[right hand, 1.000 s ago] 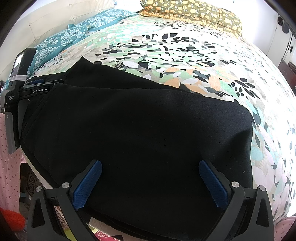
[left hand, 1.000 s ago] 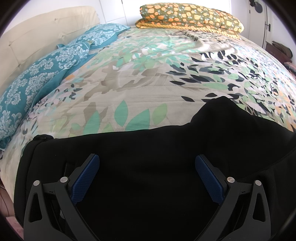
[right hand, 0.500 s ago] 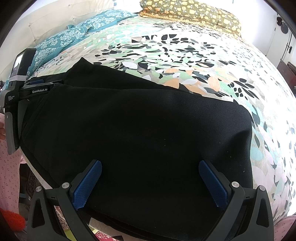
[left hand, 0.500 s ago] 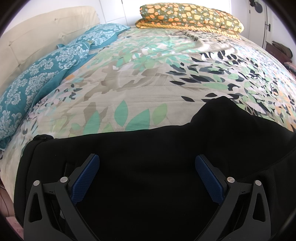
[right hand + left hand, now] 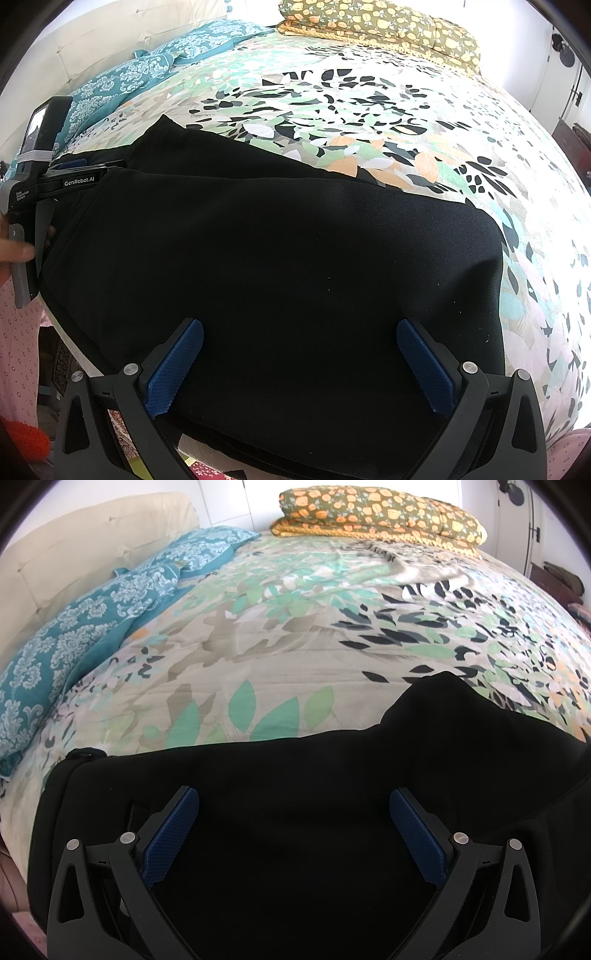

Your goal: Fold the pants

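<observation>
Left wrist view: left hand-held gripper (image 5: 293,832), fingers spread apart, hovers over black pants (image 5: 295,775) lying on the leaf-print bedspread (image 5: 277,635) near teal pillows (image 5: 74,627).

Right wrist view: right hand-held gripper (image 5: 299,363), also spread wide, hovers over the pants' (image 5: 277,258) folded edge.

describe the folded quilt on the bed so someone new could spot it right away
Start at the big bed with the leaf-print cover and look to its far edge, opposite the black pants. The folded quilt lies there, right of the teal pillows. It alone is olive with orange flowers and a yellow edge.
</observation>
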Available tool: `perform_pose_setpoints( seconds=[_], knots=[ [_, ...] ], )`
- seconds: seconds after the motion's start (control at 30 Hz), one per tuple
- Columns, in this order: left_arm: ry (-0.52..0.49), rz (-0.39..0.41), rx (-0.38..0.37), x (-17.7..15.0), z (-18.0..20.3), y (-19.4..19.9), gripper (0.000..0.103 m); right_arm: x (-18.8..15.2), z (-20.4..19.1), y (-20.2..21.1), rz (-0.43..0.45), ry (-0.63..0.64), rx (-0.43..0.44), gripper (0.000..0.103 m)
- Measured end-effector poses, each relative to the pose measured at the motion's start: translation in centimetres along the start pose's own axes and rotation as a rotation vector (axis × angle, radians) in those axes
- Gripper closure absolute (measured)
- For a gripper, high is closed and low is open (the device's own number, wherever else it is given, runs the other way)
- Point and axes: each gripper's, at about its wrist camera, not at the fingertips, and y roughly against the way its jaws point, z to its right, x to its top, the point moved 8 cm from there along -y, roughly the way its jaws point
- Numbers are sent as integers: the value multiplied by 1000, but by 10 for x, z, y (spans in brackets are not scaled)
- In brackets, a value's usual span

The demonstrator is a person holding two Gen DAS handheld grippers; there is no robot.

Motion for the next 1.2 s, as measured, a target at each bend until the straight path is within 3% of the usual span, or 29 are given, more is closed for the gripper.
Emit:
perform_pose_setpoints(
  seconds=[0.33, 0.53, 0.8, 0.9, 0.97, 1.03, 1.1, 1.2],
  knots=[
    [8, 9, -8, -1, 0, 1, 0, 0, 0, 0, 8, 1, -1, 0],
    [33, -11, -70, 0, -3, 1, 1, 0, 0, 0, 7, 1, -1, 0],
    [7, -96, -75, -8, 0, 2, 1, 0, 0, -1, 6, 0, -3, 0],
    [25, -129, -127, -8, -6, 13, 3, -1, 0, -2, 4, -2, -4, 0],
    [74, -108, -165, 1, -24, 33, 16, -1, 1, -2, 2, -2, -3, 0],
    [132, -30, -170, 18, -62, 59, 14, -1, 0, -2, -1, -1, -3, 0],
    [225, 19, -155, 30, -124, 79, 2, -1, 1, -2, 2, 0, -1, 0],
    [397, -61, -198, 23, -201, 74, 2, 0, 1, -2, 1, 3, 1, 0]
  ],
)
